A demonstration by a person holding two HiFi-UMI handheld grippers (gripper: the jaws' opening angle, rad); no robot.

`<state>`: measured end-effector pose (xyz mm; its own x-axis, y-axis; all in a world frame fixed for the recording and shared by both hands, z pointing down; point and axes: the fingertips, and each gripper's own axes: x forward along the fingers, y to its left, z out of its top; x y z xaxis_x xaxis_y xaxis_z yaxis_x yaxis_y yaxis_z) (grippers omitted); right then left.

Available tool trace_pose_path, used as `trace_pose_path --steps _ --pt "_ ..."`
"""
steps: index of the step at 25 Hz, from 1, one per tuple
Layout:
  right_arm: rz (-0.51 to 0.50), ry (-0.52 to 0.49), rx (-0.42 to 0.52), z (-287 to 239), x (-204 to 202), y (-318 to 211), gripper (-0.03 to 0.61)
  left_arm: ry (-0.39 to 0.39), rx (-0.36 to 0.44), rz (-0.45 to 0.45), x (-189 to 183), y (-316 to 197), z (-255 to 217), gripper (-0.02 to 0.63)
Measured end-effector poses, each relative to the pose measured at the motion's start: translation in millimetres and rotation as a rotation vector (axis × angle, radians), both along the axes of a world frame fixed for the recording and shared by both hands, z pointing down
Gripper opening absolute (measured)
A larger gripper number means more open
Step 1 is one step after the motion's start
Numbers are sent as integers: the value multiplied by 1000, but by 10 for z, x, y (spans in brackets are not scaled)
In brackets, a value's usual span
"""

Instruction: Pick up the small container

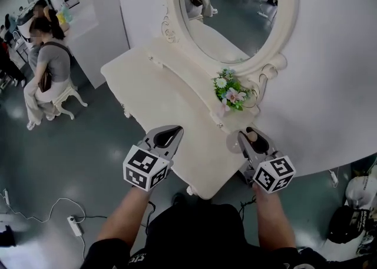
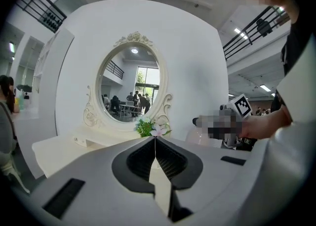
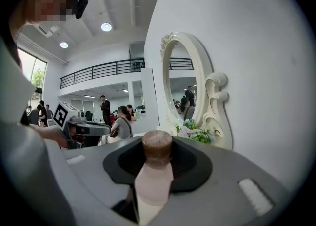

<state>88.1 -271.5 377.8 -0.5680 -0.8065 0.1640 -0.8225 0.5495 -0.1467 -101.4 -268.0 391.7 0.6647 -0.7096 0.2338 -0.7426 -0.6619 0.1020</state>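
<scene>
1. Left gripper [image 1: 171, 135]: my jaws are closed tip to tip, and nothing sits between them. It is held over the near edge of the white dressing table [image 1: 147, 79].

2. Right gripper [image 1: 253, 141]: my jaws are narrowed onto the small container [image 3: 154, 180], a pale pink bottle with a round brown cap [image 3: 157, 146]. The pads grip its body and the cap stands up past the fingertips. In the head view the container sits at the near right end of the table, level with the left gripper and well apart from it.

3. Beyond both grippers, a small bunch of artificial flowers [image 1: 231, 91] stands at the foot of the oval mirror [image 1: 230, 15].

4. Far left, a person [image 1: 50, 65] sits on a white stool, facing away.
</scene>
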Motion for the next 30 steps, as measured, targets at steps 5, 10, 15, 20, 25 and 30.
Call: trace_pose_path --steps 5,10,15,20,25,30 --pt "-70 -3 39 -272 -40 99 137 -13 47 -58 -81 -28 -214 5" --pt "-110 -5 79 -367 24 168 137 -17 75 -117 -97 -50 -345 5" --pt "-136 -18 78 -326 67 182 137 -20 86 -144 -74 -60 -402 5" --pt "-147 -11 75 -270 82 203 135 -18 80 -152 -26 -42 -393 6" --pt "-150 -7 72 -221 80 181 135 -11 68 -156 0 -39 -343 5" --pt "-158 -6 73 -234 84 152 135 -15 65 -158 26 -46 -316 5"
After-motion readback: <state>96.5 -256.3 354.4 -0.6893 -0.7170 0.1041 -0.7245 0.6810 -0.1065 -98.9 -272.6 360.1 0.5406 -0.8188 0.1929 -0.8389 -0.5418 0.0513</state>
